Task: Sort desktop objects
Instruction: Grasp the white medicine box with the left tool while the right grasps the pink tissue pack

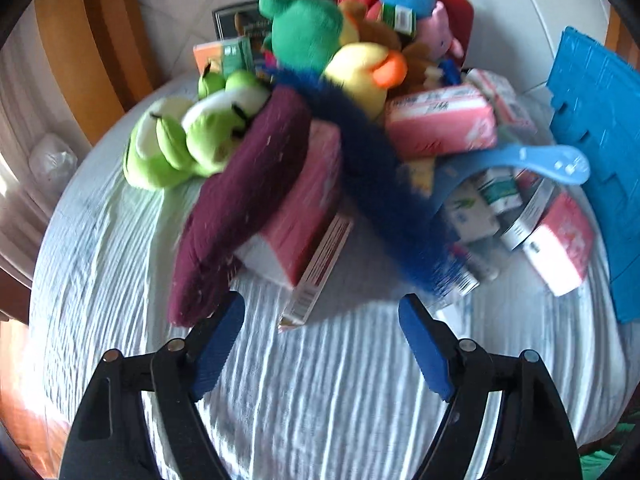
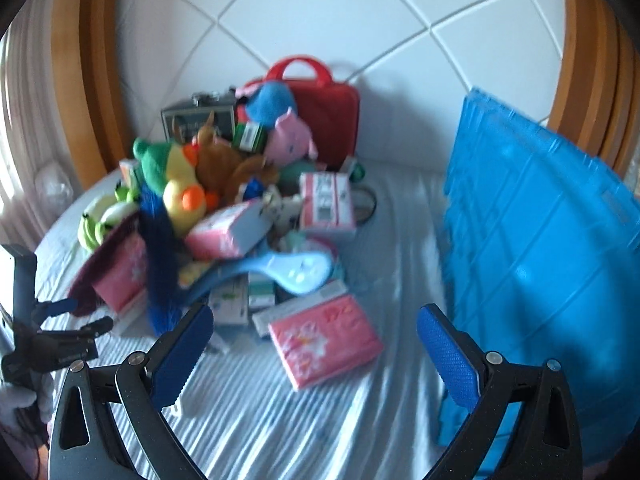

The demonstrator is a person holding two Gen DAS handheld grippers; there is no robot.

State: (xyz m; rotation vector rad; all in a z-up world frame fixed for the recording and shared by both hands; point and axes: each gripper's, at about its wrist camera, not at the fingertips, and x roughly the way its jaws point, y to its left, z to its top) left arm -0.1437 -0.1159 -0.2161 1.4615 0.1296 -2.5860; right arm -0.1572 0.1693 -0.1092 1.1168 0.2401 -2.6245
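A heap of objects lies on the striped blue-white cloth (image 1: 320, 380). In it are a maroon cloth piece (image 1: 240, 196), a pink box (image 1: 304, 204), a fuzzy blue piece (image 1: 376, 184), green frog plush (image 1: 188, 136), a yellow duck plush (image 1: 364, 72), a green plush (image 1: 304, 28) and a blue plastic hanger (image 1: 532, 160). My left gripper (image 1: 322, 316) is open and empty, just short of the maroon cloth and pink box. My right gripper (image 2: 316, 324) is open and empty, near a pink tissue pack (image 2: 324, 340). The left gripper (image 2: 80, 316) also shows at the left of the right wrist view.
A blue plastic crate (image 2: 540, 264) stands at the right, close to my right finger. A red case (image 2: 328, 112) with a handle and a dark tin (image 2: 200, 116) stand at the back against the white padded wall. Small medicine boxes (image 1: 492, 208) lie under the hanger.
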